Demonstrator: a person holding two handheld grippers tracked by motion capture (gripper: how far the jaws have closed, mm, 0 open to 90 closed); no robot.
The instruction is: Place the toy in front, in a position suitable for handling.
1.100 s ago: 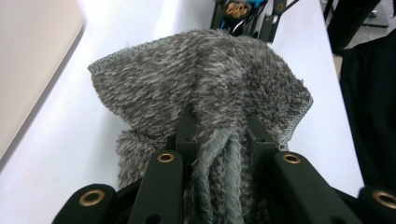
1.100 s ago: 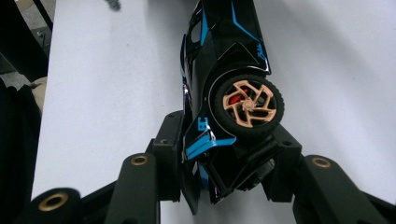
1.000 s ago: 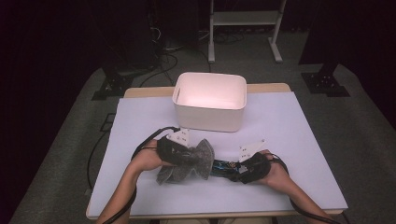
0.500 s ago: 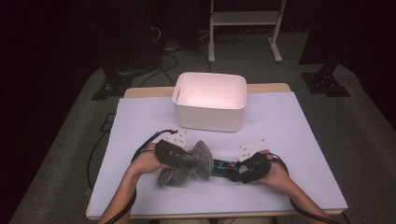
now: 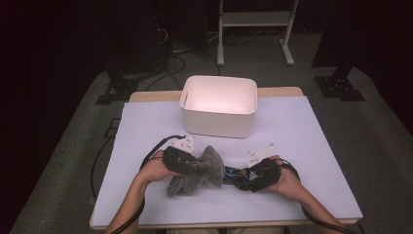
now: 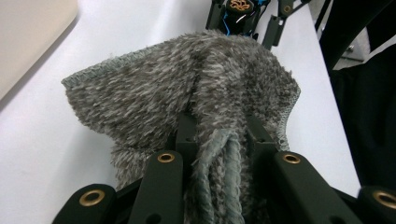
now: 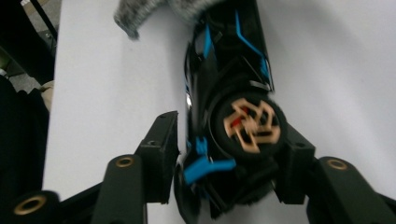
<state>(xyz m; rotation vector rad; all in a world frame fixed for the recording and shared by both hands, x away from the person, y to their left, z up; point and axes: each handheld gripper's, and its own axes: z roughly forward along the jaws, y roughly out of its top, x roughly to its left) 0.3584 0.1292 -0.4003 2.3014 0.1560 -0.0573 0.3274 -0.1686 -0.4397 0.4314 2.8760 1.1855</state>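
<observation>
A grey fuzzy cloth [image 5: 204, 168] lies bunched on the white table cover near the front edge. My left gripper [image 5: 194, 168] is shut on it. In the left gripper view the folded cloth [image 6: 187, 93] is pinched between the two jaws of the left gripper [image 6: 222, 135]. A black and blue toy car [image 5: 233, 174] lies just right of the cloth, its nose against it. My right gripper [image 7: 229, 140] has the car's rear [image 7: 233, 93] with a gold-spoked wheel between its jaws. They have just been opening, and a thin gap shows at the left pad.
A white rectangular bin [image 5: 216, 124] stands behind the hands at the table's middle back. White cover [image 5: 311, 141] spreads to both sides. Black stands and cables sit on the floor beyond the table.
</observation>
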